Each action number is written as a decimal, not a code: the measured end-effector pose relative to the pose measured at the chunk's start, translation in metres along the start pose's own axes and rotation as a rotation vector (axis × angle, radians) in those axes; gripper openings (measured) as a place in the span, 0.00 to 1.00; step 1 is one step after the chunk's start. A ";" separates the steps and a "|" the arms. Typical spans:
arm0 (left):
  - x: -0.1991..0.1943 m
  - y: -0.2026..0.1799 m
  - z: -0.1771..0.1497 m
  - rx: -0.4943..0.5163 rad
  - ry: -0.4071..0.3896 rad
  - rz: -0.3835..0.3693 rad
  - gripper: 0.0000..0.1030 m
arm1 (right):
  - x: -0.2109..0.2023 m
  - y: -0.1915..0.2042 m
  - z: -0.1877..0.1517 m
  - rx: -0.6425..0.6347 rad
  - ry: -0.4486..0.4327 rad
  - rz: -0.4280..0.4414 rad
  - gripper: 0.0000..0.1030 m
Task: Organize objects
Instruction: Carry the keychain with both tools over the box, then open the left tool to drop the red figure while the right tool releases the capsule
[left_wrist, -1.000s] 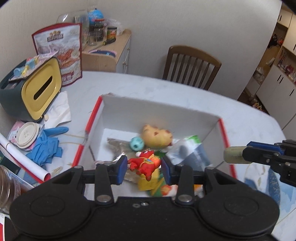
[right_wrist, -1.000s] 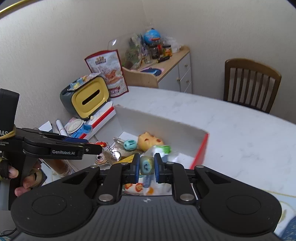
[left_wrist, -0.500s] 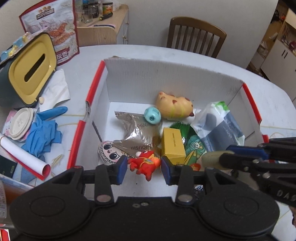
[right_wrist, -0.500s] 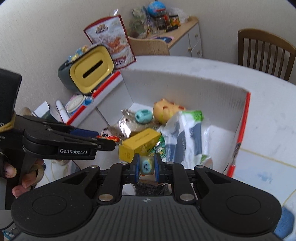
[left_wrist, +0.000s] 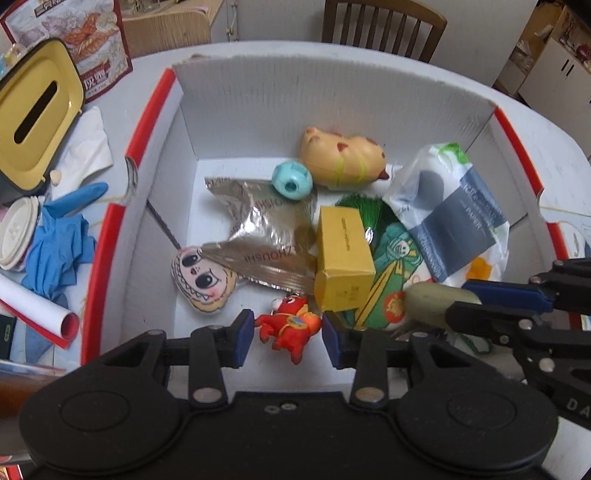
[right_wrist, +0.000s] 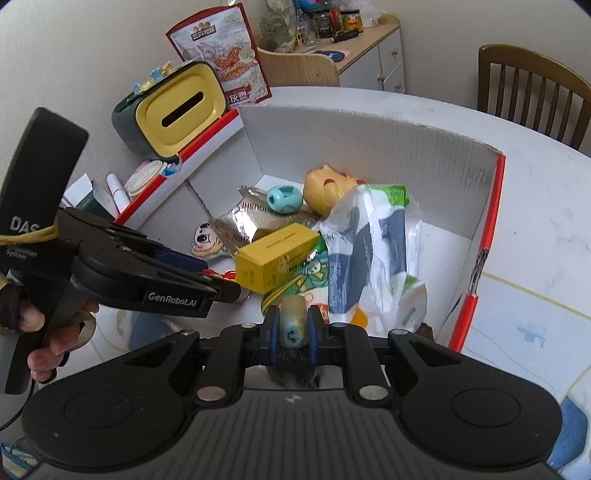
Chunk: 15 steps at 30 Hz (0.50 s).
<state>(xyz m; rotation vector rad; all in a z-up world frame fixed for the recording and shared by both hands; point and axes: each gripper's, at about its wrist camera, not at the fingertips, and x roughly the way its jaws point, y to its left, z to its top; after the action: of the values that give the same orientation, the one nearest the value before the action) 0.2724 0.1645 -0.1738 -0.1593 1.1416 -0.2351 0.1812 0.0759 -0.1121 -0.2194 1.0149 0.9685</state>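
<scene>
We judge red toy (left_wrist: 288, 326) light, hard, slick: left claw (left_wrist: 288, 334) half open, loosely flanking its body. Right claw (right_wrist: 291, 328) clamped on pale tube (right_wrist: 292, 325), over box (right_wrist: 369, 147).

Both my wrist cameras look steeply down, close in, over their own jaws into the white box (left_wrist: 332, 92) (right_wrist: 369, 147) on the bench, left view nearly overhead, right more oblique.
</scene>
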 end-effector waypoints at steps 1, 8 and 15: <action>0.001 0.000 -0.001 -0.003 0.007 -0.001 0.38 | -0.002 0.000 -0.001 0.000 -0.001 0.000 0.15; -0.010 0.000 -0.004 0.000 -0.015 0.001 0.50 | -0.015 -0.005 -0.004 0.023 -0.013 0.007 0.16; -0.034 -0.004 -0.009 -0.023 -0.072 -0.010 0.58 | -0.043 -0.007 -0.006 0.028 -0.070 0.023 0.16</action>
<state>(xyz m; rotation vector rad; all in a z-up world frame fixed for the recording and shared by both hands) 0.2508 0.1697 -0.1466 -0.1921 1.0720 -0.2236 0.1754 0.0435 -0.0824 -0.1504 0.9681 0.9755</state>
